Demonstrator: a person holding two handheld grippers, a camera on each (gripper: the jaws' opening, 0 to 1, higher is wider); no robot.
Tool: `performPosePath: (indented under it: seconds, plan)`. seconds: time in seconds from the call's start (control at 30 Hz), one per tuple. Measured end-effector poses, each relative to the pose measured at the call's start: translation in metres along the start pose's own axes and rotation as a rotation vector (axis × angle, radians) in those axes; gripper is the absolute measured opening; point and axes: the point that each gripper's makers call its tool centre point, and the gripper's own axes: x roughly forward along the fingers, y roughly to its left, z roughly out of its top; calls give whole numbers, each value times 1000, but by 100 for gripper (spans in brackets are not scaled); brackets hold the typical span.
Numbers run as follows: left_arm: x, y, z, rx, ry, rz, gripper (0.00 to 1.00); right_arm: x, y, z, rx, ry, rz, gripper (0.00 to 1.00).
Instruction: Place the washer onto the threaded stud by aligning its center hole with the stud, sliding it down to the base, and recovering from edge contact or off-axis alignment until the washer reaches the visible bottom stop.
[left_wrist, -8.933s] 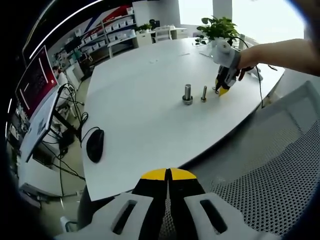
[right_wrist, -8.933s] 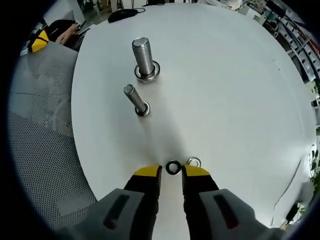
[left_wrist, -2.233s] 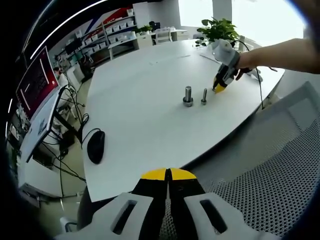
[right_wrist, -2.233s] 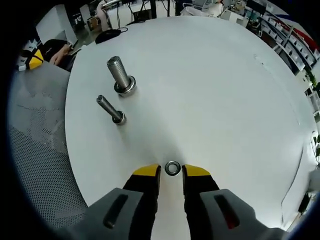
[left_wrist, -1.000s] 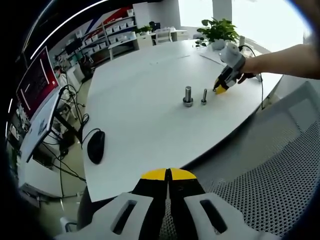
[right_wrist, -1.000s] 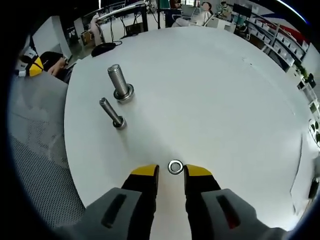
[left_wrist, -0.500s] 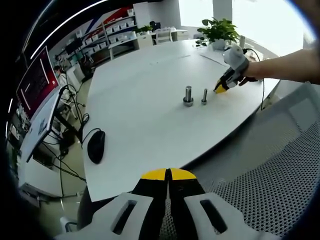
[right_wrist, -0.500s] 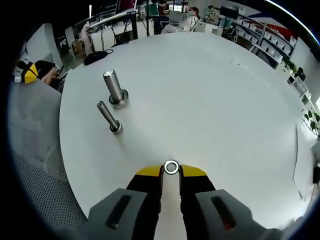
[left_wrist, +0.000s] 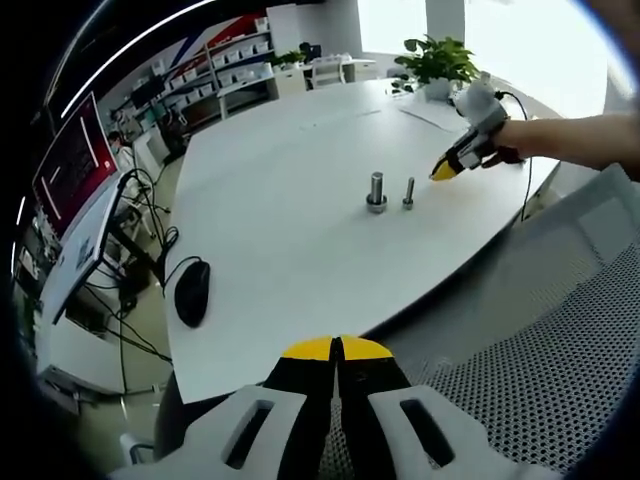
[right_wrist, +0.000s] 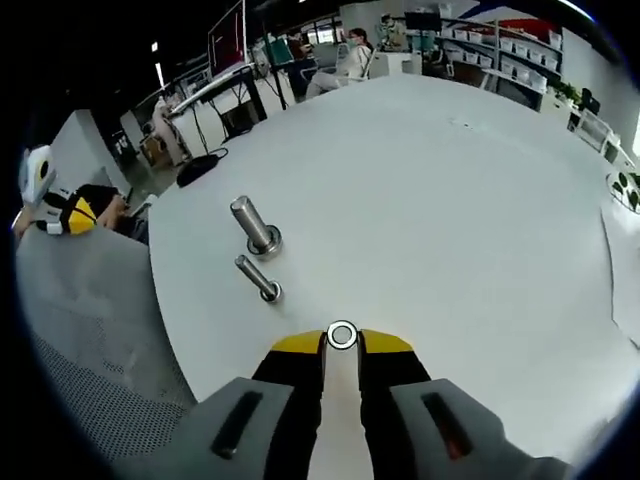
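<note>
In the right gripper view, the right gripper (right_wrist: 342, 343) pinches a small silver washer (right_wrist: 342, 335) between its 2 yellow-tipped fingers (right_wrist: 296, 347). The washer sits at the very tips, its flat face and center hole turned toward the camera, and it appears lifted off the white counter (right_wrist: 470, 220).

Ahead of the fingers and off to their left in this view stand 2 upright threaded studs. The thinner stud (right_wrist: 257, 277) is the nearer one. The thicker stud (right_wrist: 255, 225) stands just beyond it, with a ring around its base. Both rise from the counter with their long axes pointing up, though the fisheye lens makes them lean. The washer's hole now faces the camera rather than down a stud's axis, so the coming move likely calls for carrying it forward and leftward over a stud top and tilting it level. Which of the 2 studs is the target cannot be told.

In the left gripper view, the left gripper (left_wrist: 337, 350) hangs low at the counter's near edge, above a mesh chair (left_wrist: 520, 340), with its fingers pressed together and nothing between them. It is well apart from the studs, so the right gripper is far nearer to them. A dark computer mouse (left_wrist: 190, 289) lies near that edge. Shelves, desks and a potted plant (left_wrist: 436, 62) fill the room beyond.
</note>
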Motion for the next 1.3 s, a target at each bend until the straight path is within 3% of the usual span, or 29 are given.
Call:
performPosePath:
  seconds: [0.33,0.43,0.67,0.93,1.3]
  plan:
    - [0,0,1,1,-4,0,0,-18,41,20,-14,-36,88,14]
    - [0,0,1,1,-5,0,0,-21,51,28,-54,-44,101,14]
    - [-1,0,2,0,-11,3,0,-22,60,44,-112,-54,106,14]
    - [-1,0,3,-2,-21,6,0,-6,68,47,-188,-15,116,14]
    - [-2,0,4,-2,-26,7,0,8,63,43,-282,60,75,14]
